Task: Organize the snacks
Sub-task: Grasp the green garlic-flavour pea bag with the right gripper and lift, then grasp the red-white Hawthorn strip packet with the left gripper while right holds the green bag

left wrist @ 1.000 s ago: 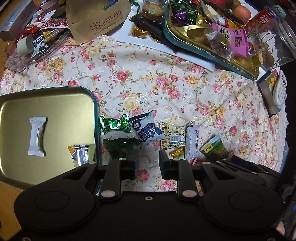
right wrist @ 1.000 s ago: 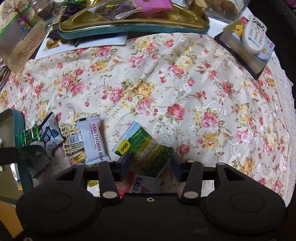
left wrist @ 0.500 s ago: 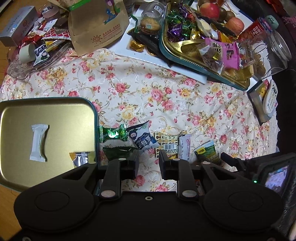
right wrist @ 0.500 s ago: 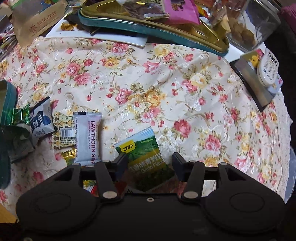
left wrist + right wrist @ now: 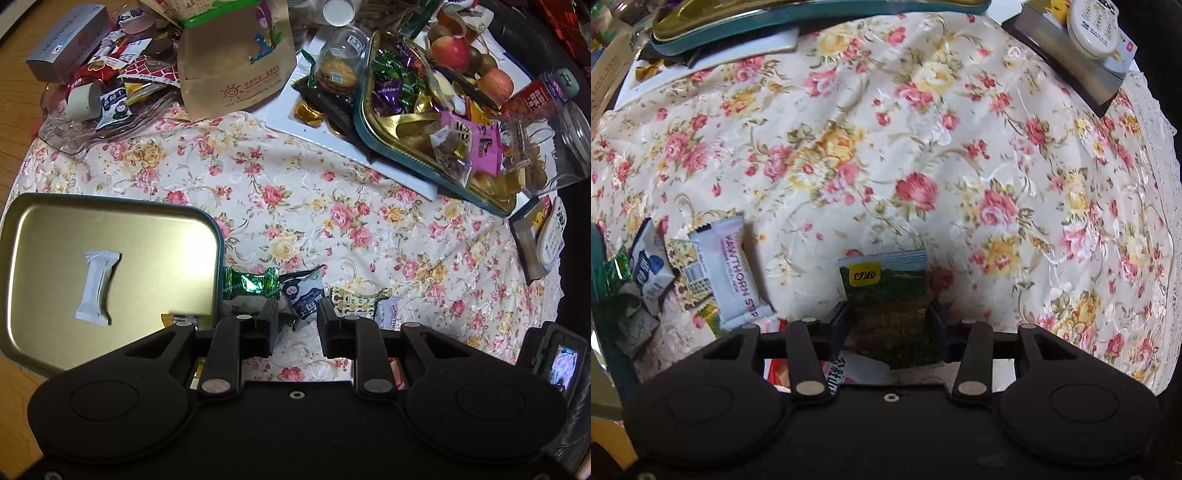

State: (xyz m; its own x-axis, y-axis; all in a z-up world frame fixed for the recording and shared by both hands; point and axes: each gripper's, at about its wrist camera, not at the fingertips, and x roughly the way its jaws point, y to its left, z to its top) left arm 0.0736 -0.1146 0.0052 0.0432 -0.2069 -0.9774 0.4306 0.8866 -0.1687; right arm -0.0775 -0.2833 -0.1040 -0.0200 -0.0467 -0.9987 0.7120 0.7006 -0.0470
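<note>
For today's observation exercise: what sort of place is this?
Probably a home table: a floral tablecloth, apples beside a tin of sweets, and loose snack packets such as the hawthorn strip.

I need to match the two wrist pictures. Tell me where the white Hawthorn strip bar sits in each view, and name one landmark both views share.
Left wrist view: the Hawthorn strip bar lies low, right of centre, partly behind the left gripper's right finger.
Right wrist view: the bar lies at lower left, left of the green packet between the right gripper's closing fingers.
Shared landmark: the blue-and-white packet.

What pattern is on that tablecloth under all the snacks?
The tablecloth is cream with pink and yellow roses; it shows best in the right wrist view.
</note>
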